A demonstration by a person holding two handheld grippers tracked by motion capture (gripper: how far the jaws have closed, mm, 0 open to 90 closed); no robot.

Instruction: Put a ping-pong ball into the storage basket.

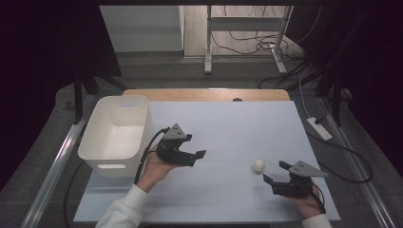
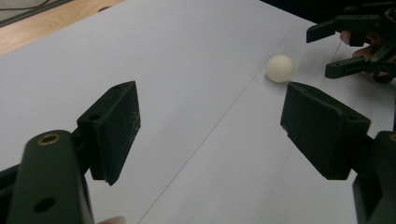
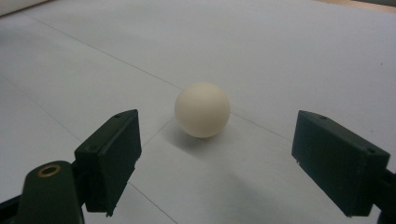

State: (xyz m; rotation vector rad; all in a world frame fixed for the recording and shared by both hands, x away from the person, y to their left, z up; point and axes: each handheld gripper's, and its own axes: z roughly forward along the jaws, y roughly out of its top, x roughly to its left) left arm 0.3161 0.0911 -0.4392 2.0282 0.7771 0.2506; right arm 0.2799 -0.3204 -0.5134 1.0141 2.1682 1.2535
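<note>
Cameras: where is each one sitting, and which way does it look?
High view: above the table, looking forward and down on the ball, bin, both forearms.
Left gripper view: on the left tongs, looking across the table at the ball; right tongs farther off.
Right gripper view: on the right tongs, facing the ball.
All share the ball.

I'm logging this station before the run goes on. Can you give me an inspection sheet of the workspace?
Surface: white sheet over a wooden table, faint fold lines.
Job's things: white ball lying on the sheet, free; white bin at the left edge, looks empty.
Clutter: nothing seen.
Grippers: left gripper open, beside the bin; right gripper open, just short of the ball.
Cables: black lead trails from the left gripper.
Surroundings: power strip, floor cables, dark curtains.
</note>
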